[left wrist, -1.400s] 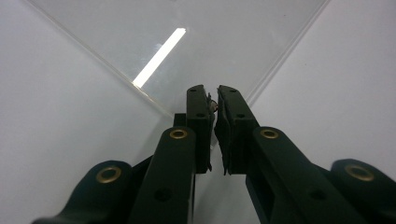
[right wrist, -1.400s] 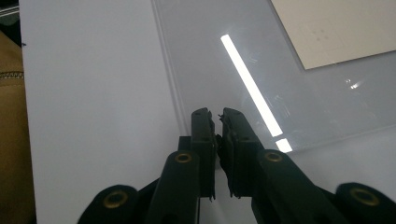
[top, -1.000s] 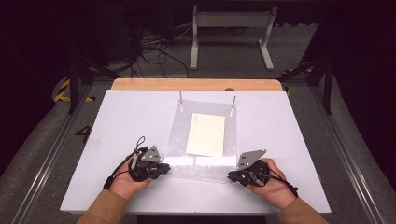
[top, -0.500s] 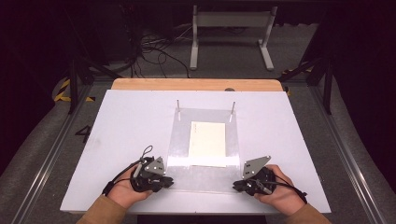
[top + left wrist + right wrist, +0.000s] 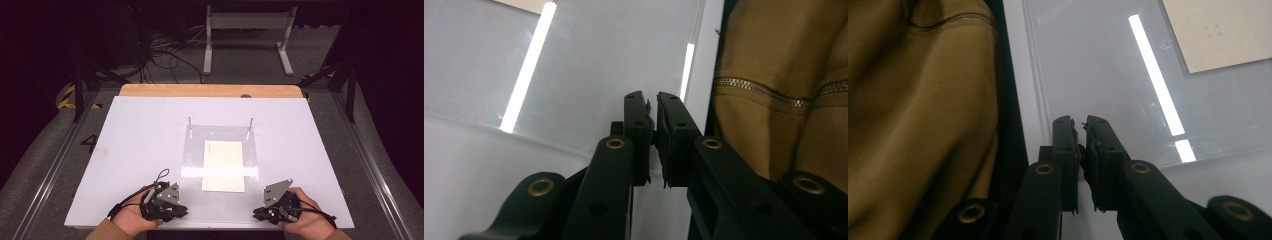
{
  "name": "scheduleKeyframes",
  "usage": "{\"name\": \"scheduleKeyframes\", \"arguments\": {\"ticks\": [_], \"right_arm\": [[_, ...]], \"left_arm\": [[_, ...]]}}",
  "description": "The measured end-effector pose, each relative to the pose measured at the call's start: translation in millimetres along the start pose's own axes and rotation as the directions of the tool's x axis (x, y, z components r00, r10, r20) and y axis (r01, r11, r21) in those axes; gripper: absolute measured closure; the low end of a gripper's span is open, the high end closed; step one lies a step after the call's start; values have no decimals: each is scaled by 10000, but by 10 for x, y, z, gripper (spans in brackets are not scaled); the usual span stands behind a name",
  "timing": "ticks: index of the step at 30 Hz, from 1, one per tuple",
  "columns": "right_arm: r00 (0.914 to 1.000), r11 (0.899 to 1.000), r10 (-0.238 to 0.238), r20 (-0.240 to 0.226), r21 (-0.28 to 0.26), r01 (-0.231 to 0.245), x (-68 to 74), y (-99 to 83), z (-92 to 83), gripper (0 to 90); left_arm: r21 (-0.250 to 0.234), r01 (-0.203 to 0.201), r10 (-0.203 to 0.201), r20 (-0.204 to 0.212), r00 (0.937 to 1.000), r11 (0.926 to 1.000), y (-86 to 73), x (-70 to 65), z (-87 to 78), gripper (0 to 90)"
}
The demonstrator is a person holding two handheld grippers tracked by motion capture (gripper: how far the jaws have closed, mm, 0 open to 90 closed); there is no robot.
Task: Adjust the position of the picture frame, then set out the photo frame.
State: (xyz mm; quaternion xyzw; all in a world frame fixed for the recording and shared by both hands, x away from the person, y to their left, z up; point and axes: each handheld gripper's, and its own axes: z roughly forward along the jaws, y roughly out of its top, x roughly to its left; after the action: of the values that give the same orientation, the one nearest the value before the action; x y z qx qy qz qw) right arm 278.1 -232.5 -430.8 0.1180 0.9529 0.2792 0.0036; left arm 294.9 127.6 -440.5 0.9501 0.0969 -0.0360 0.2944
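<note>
A clear plastic sheet [image 5: 220, 150] lies flat on the white table [image 5: 140, 145], with a cream paper [image 5: 223, 165] at its middle. Its far edge rests by two thin metal pegs [image 5: 190, 122]. My left gripper [image 5: 181, 210] is at the sheet's near left corner, and my right gripper [image 5: 256, 215] is at the near right corner. In the left gripper view the jaws [image 5: 654, 100] stand pressed together over the sheet's corner [image 5: 589, 75], leaving only a hairline gap. My right gripper's [image 5: 1081, 122] jaws stand the same way on the sheet [image 5: 1098, 65], with the paper [image 5: 1218, 30] farther off.
The table's near edge runs just under both hands. A tan jacket [image 5: 784, 75] is close beside the grippers. A wooden strip [image 5: 210, 90] borders the table's far side. Cables and a white frame [image 5: 247, 30] are on the floor beyond.
Both grippers have drawn back toward the near edge of the table. The sheet, bowed upward before, has come with them and now lies flat.
</note>
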Motion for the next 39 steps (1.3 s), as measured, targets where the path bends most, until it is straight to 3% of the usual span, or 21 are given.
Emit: {"name": "scheduleKeyframes", "arguments": {"ticks": [4,9,11,13,15,18,20,21,23,25,26,27,31,34,36,38,39], "right_arm": [[9999,10000,-8,-122,12,9,24,-13,-6,830],[9998,9999,59,-175,-156,-62,15,-27,-6,828],[9997,9989,83,-219,-464,-94,15,-29,-29,806],[9991,9929,294,-290,-1145,-325,11,-21,-91,759],[9993,9848,351,-122,-1697,-367,6,-13,-148,733],[9980,9706,576,274,-2357,-496,-12,-3,-205,717],[9947,9556,873,539,-2868,-683,-41,-6,-236,713],[9925,9471,1076,582,-3095,-846,-63,-8,-253,715],[9881,9313,1292,835,-3525,-920,-103,-9,-289,715],[9834,9200,1472,1060,-3798,-967,-141,-3,-316,710],[9795,9061,1591,1235,-4122,-952,-196,11,-324,685],[9795,9061,1591,1235,-4122,-952,-196,11,-324,685],[9663,8873,2050,1558,-4463,-1163,-329,45,-330,687],[9559,8600,2534,1487,-4870,-1522,-437,60,-332,685],[9467,8530,2764,1653,-4960,-1624,-521,74,-333,684],[9341,8521,3044,1864,-4917,-1796,-611,97,-337,684],[9279,8462,3201,1910,-4980,-1895,-652,107,-338,671]], "left_arm": [[-73,53,-52,166,9998,10000,-14,-18,3,836],[-285,267,-249,623,9977,9992,-46,54,-16,827],[-859,629,-558,830,9950,9943,-54,76,-79,801],[-1815,874,-735,820,9939,9795,-55,108,-186,750],[-2600,1114,-989,606,9932,9592,-68,137,-274,691],[-3374,1285,-1371,-19,9905,9326,-92,165,-364,651],[-3830,1440,-1687,-314,9852,9124,-104,189,-403,619],[-4019,1551,-1927,-546,9797,9025,-110,200,-414,595],[-4189,1656,-2243,-944,9699,8928,-126,236,-424,557],[-4247,1740,-2467,-1223,9613,8885,-145,276,-425,522],[-4342,1775,-2671,-1544,9512,8831,-171,322,-425,500],[-4342,1775,-2671,-1544,9512,8831,-171,322,-425,497],[-4718,1969,-3295,-2168,9189,8594,-232,408,-438,485],[-4827,2199,-3670,-2344,9002,8477,-261,442,-444,436],[-4766,2326,-3856,-2529,8873,8478,-282,460,-446,404],[-4799,2337,-3933,-2643,8806,8456,-303,464,-451,388],[-4856,2340,-3999,-2717,8754,8423,-309,458,-453,378]]}}
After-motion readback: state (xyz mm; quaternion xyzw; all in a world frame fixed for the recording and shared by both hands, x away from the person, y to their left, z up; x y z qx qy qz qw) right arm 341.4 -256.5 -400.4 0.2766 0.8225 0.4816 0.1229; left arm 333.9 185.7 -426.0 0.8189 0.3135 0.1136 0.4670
